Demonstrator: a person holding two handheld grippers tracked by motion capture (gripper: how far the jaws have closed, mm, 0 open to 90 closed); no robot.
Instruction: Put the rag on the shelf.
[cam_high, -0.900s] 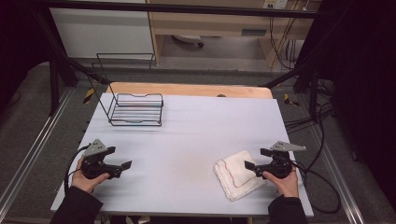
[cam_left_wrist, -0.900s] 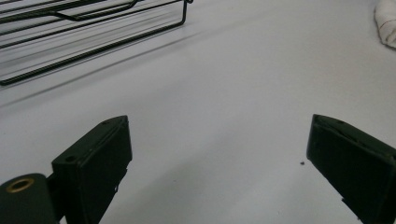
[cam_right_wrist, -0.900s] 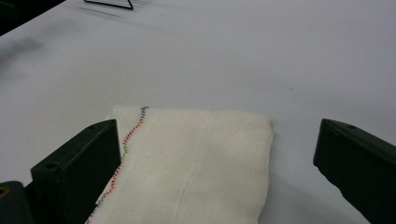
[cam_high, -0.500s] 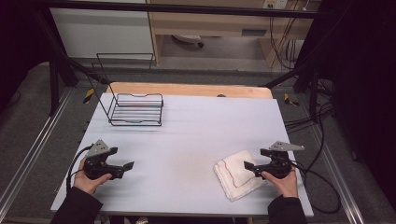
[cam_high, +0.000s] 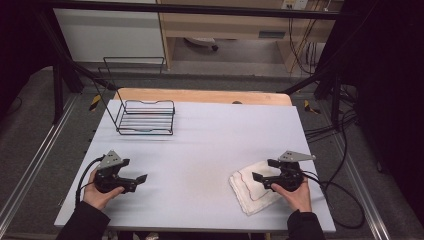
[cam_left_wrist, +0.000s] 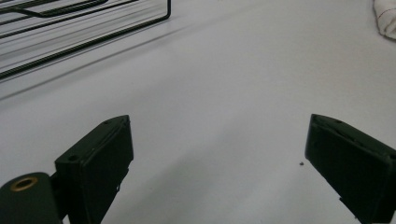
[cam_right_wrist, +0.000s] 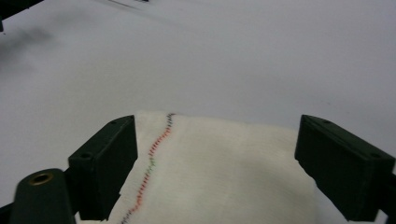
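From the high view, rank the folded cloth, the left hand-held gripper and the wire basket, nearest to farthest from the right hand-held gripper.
1. Folded cloth: directly under the right hand-held gripper, near right of the table.
2. Left hand-held gripper: across the table, near left.
3. Wire basket: far left, toward the back edge.

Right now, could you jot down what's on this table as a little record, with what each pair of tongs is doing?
table: white top
cloth: folded white cloth with coloured stitching, near right corner
basket: black wire basket, far left
left tongs: left tongs open, nothing between them, over bare table
right tongs: right tongs open, over the cloth, pads not pressing it
hands: one on each pair of tongs
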